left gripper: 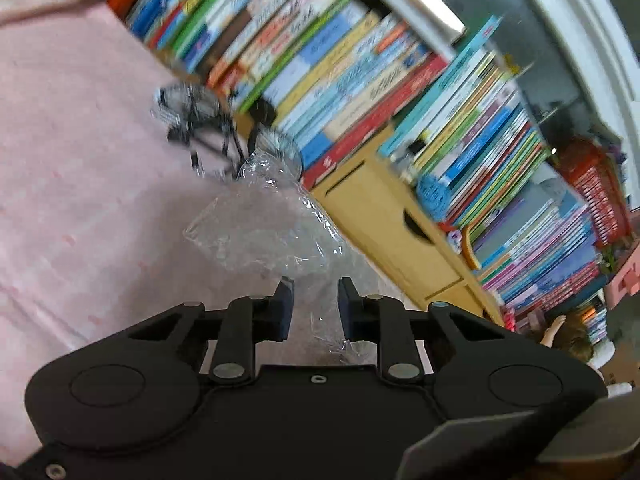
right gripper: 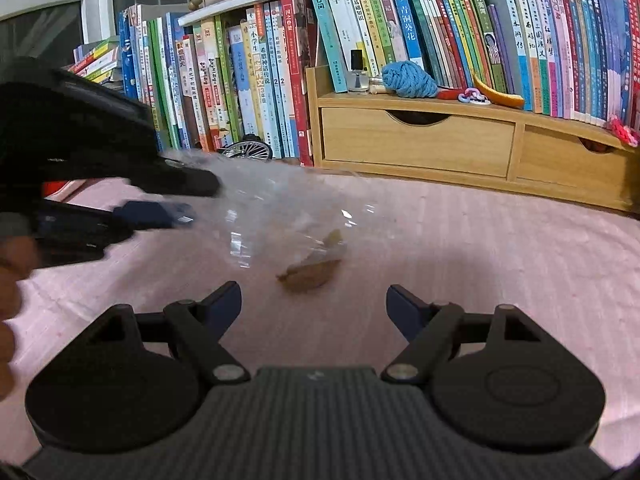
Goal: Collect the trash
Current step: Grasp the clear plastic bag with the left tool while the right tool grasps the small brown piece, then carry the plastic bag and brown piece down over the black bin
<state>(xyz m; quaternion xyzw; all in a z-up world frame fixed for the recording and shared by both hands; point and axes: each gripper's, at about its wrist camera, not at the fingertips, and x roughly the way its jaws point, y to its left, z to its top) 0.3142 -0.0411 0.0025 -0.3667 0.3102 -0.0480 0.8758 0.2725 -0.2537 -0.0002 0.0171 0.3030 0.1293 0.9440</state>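
A crumpled clear plastic bag (left gripper: 272, 224) lies on the pink tablecloth (left gripper: 80, 160). My left gripper (left gripper: 315, 308) is partly open, and the bag's near end runs through the gap between its fingers. In the right wrist view the same bag (right gripper: 280, 200) spreads out from the left gripper (right gripper: 180, 200), which comes in from the left edge. A brown dried scrap (right gripper: 310, 270), perhaps a leaf or a peel, lies in or under the bag. Just short of that scrap, my right gripper (right gripper: 314, 304) is wide open and holds nothing.
A row of books (right gripper: 360, 40) and a wooden drawer stand (right gripper: 420, 140) line the back of the table. A small model bicycle (left gripper: 196, 120) stands beyond the bag. On the stand lie a blue yarn ball (right gripper: 408, 78) and a small bottle (right gripper: 357, 72). A hand (right gripper: 8, 280) shows at the left edge.
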